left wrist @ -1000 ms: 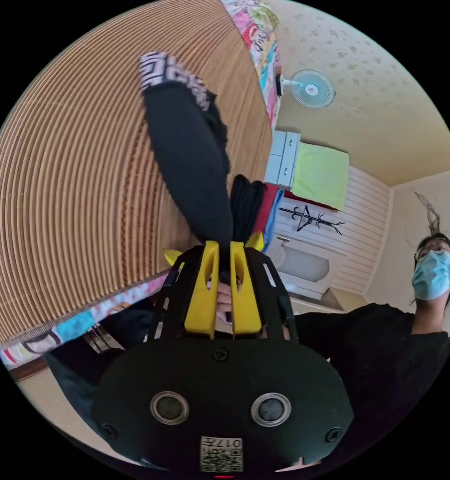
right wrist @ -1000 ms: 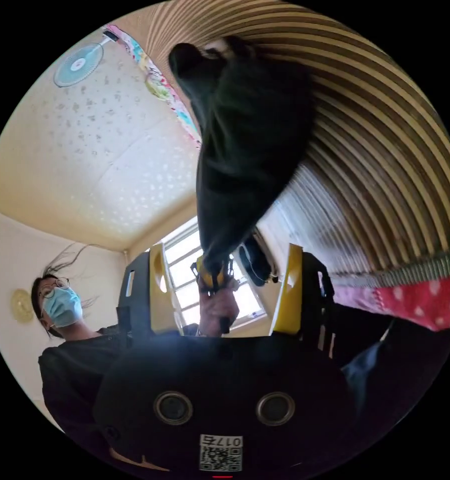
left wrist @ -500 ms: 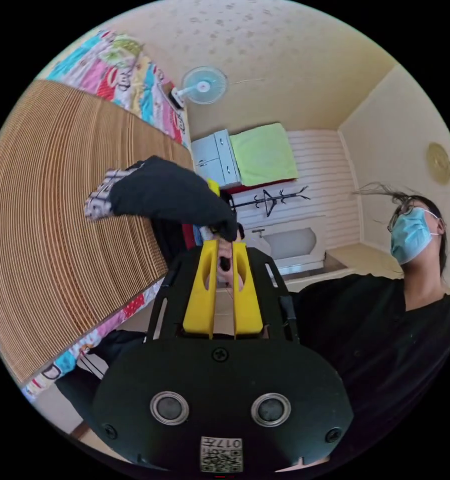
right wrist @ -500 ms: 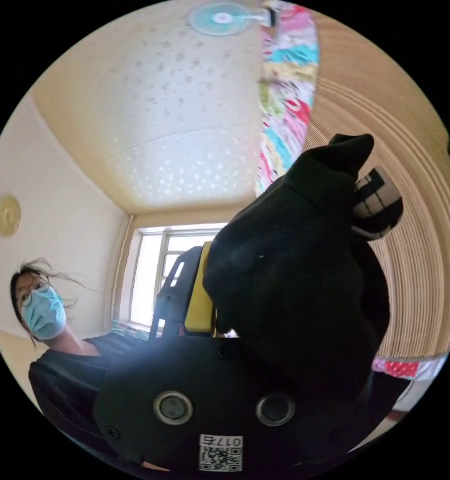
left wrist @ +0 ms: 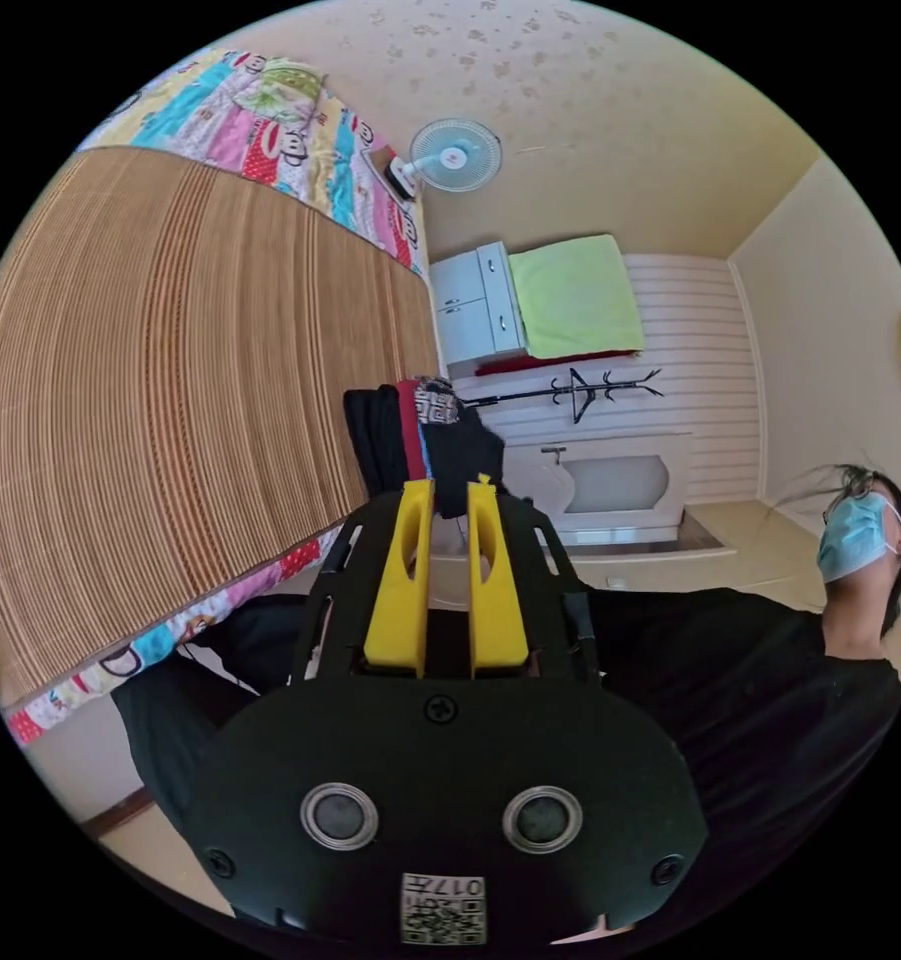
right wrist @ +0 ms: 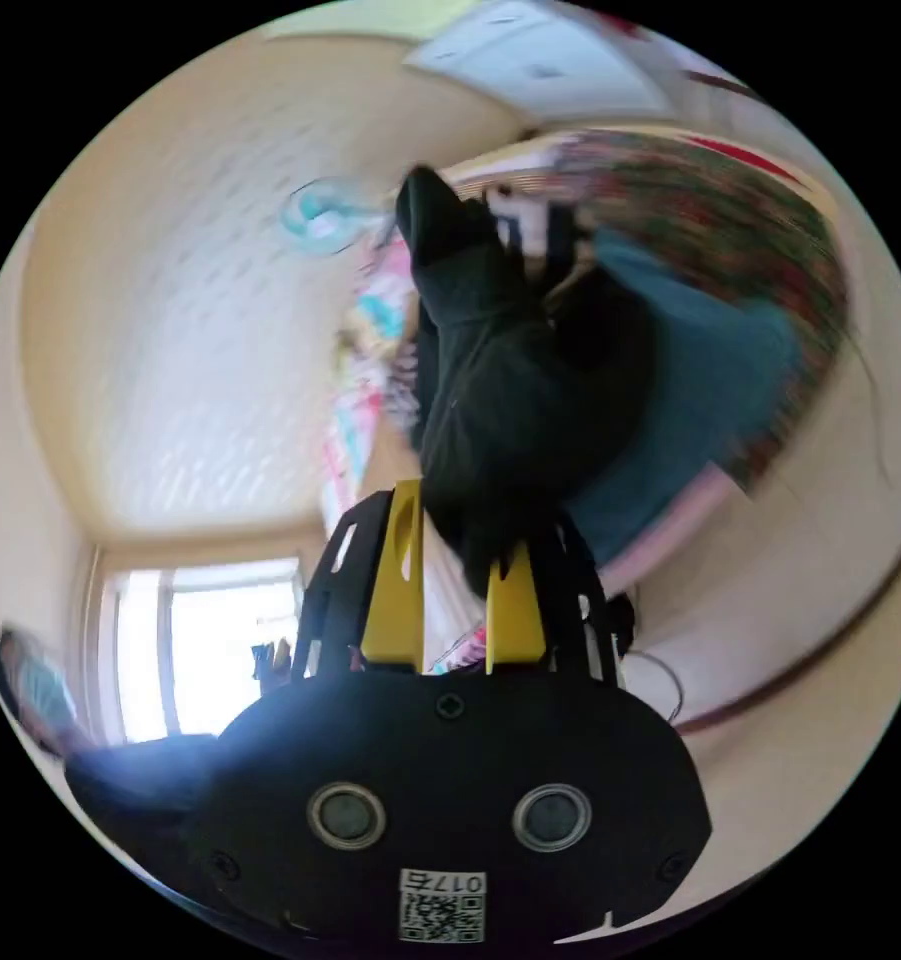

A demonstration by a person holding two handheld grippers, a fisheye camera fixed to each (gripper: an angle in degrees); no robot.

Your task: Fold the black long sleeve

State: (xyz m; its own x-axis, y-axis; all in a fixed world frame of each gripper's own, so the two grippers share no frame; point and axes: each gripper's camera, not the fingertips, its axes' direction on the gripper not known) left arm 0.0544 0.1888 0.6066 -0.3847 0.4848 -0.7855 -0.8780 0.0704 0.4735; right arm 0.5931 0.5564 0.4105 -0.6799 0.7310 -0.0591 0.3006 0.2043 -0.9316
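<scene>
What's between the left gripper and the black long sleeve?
Nothing. In the left gripper view the black long sleeve hangs right at the left gripper's jaw tips, with no other thing between them.

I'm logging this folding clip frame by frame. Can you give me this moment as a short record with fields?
left hand-held gripper: jaws slightly apart, nothing between them
right hand-held gripper: black long sleeve hangs across its jaws; grip unclear in blur
garment: off the woven mat, bunched
background: wall fan, person in black top
right gripper view: motion-blurred
</scene>
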